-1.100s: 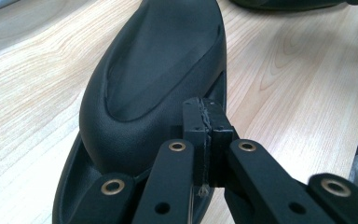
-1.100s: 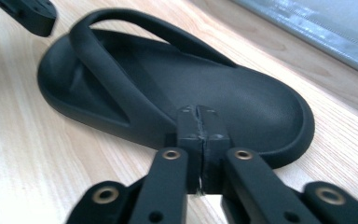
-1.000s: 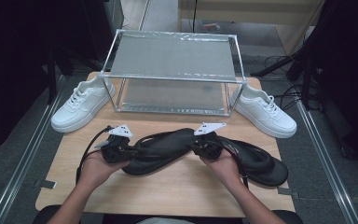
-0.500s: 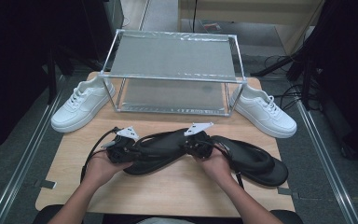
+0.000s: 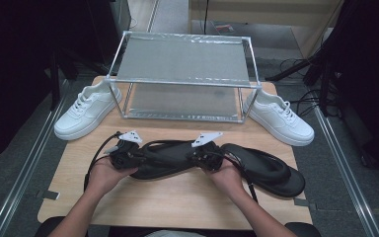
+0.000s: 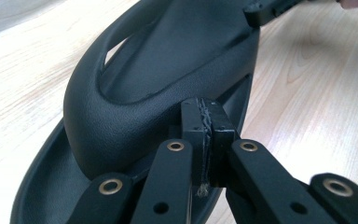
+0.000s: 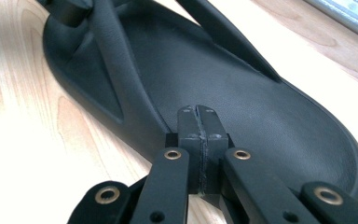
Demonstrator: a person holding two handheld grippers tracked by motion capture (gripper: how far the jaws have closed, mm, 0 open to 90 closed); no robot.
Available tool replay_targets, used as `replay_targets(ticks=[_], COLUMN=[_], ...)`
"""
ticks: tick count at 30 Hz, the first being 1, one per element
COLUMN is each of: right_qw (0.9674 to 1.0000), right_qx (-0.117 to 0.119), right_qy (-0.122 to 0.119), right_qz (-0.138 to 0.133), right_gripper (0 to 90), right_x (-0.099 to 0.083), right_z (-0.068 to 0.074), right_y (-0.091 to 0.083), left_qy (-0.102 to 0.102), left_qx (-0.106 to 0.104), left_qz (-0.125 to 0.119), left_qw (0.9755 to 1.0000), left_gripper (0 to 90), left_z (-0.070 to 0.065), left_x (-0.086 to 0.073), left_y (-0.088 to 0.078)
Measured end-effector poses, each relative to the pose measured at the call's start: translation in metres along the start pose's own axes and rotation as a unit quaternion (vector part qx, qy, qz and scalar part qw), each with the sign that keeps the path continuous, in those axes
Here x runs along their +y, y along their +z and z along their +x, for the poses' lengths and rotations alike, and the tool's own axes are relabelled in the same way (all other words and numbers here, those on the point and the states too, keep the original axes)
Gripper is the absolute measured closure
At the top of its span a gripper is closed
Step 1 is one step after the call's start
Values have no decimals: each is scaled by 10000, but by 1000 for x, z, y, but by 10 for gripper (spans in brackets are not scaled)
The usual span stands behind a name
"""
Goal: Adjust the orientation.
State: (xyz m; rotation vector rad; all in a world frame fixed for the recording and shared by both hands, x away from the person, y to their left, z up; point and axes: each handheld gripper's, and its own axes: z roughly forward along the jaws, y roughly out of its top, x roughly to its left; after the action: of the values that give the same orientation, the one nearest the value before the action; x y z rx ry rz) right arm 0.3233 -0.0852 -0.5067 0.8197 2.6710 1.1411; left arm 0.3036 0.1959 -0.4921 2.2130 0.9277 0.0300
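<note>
- The room around you is dark; a pale wooden desk (image 5: 177,197) sits in front of you, with cables on the floor at its right.
- At the far side of the desk stands a metal-framed rack (image 5: 182,79) with two mesh shelves; one white sneaker (image 5: 86,111) sits at its left end and the other white sneaker (image 5: 279,116) at its right.
- Your work is the black sandal (image 5: 165,158) lying across the near middle of the desk, between your two hands; a second black sandal (image 5: 269,168) lies just to its right, the two overlapping at your right hand.
- It looks matte and moulded: a dished footbed with a raised rim, and a broad strap arching over it, finely grained.
- Expect it to be light, soft and bendy; held at one end alone it would likely droop, so a hold at both ends is the sound one; the rim or the strap gives the pads something to bite, while the flat sole would probably slip.
- Your left hand-held gripper (image 6: 205,119) has its jaws pressed together with nothing between them, tips resting against the sandal's edge under the strap.
- Your right hand-held gripper (image 7: 201,123) is likewise closed on nothing, tips lying over the footbed near the heel end; neither has a hold yet.
</note>
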Motion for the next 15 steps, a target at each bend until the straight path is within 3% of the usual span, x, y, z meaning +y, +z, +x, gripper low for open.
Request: replay_targets(ticks=[15], right_qw=[9999], right_qx=[140], right_qy=[-73], right_qz=[62], right_gripper=[900], right_x=[-1], right_z=[14], right_y=[0], left_qy=[-124], left_qx=[63], left_qz=[-159], left_qw=[9998], left_gripper=[891], left_z=[14], left_x=[6], left_y=[5])
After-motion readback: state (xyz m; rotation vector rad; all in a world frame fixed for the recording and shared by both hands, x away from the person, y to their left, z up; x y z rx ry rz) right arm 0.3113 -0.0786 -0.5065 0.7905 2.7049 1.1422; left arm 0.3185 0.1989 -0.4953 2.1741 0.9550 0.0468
